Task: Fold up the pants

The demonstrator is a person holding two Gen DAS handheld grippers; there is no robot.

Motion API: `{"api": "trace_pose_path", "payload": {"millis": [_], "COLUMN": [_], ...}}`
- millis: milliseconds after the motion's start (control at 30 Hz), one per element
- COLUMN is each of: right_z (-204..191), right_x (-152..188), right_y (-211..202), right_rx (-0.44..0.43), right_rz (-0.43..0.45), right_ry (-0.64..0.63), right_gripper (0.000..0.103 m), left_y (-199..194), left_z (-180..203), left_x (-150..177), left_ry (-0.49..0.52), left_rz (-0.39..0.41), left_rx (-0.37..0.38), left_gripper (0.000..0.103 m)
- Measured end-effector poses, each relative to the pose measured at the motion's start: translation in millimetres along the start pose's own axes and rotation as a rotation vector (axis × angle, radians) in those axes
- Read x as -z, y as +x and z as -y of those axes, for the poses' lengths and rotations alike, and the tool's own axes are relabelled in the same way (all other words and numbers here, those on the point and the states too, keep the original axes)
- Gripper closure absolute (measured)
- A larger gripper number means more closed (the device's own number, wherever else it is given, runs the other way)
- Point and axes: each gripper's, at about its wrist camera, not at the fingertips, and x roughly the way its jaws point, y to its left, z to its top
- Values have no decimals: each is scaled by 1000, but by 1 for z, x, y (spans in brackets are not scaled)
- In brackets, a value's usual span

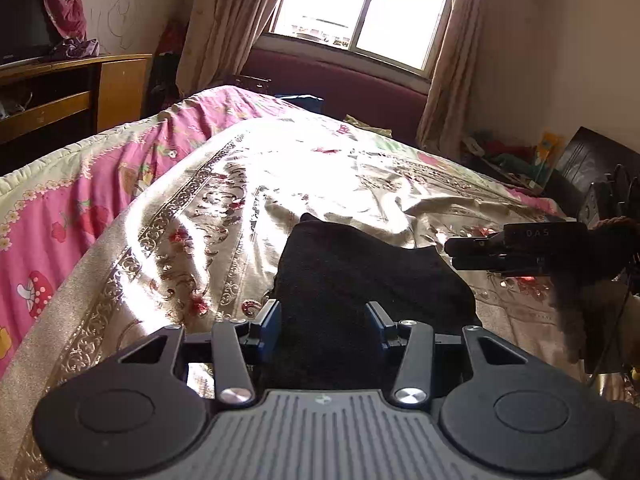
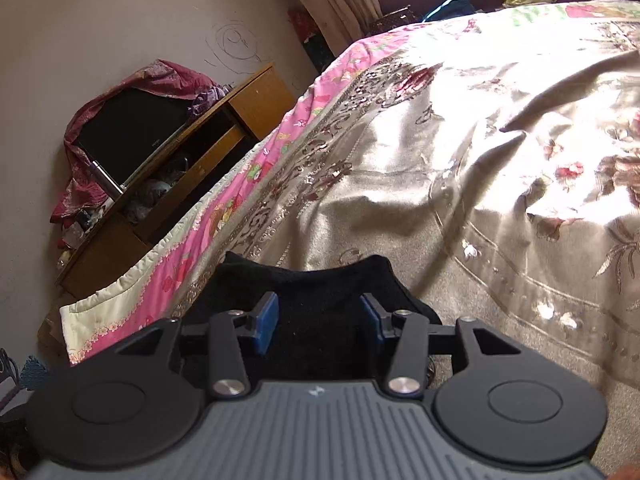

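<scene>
The black pants [image 1: 360,272] lie bunched on the shiny beige floral bedspread [image 1: 248,184] near the bed's near edge. My left gripper [image 1: 326,320] is open, its blue-padded fingers [image 1: 270,326] apart on either side of the black cloth, not clamped on it. My right gripper [image 1: 450,248] shows from the side at the right of the left wrist view, just beside the pants. In the right wrist view my right gripper [image 2: 318,320] is open over the black pants [image 2: 312,280], its fingers [image 2: 266,320] wide apart.
A pink patterned quilt [image 1: 80,200] hangs along the bed's left side. A wooden TV stand [image 2: 168,184] with a cloth-draped television stands by the left wall. A bright window [image 1: 368,4] with curtains and a dark red headboard [image 1: 340,80] are at the far end. Clutter sits at the right [image 1: 520,156].
</scene>
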Motion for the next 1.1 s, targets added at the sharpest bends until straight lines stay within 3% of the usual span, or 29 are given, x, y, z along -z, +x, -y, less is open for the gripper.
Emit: {"api": "trace_pose_path", "payload": {"millis": [100,167,233,300,333,367,467,567,700,833,867,967,1100], "right_z": [26,44,54,54,54,55,66,77,87,94,93,93,88], "right_x": [10,7,2,2,3,6,17,24,27,27,23,8,-3], "right_y": [14,14,0,-21,-27,-31,-30,-17,1,2,6,20,33], "right_rx": [33,50,-5,-23,-31,-37,-51,-105,-118,-166,-167,-150,-131], "right_rz": [4,7,43,58,47,19,-29,-54,-106,-76,-66,-80,-92], "right_ry": [93,189,267,261,255,267,351,446,502,552,552,525,467], "right_gripper": [74,76,73,72,68,62,61,59,55,54,60,82,86], "left_y": [20,29,26,12,6,0,-15,-15,16,49,58,70,80], "left_z": [8,5,-2,0,4,11,42,83,132,169,174,169,153], "left_x": [11,18,19,14,12,9,5,8,30,52,58,60,65], "left_ry": [67,93,50,34,47,62,103,197,334,447,455,416,312], "left_rz": [-75,-129,-148,-119,-107,-91,-52,-68,-205,-335,-385,-474,-564], "left_rx": [-61,-98,-87,-82,-87,-79,7,110,198,151,127,94,87], "left_gripper": [45,41,38,39,41,41,41,41,40,40,40,41,49]}}
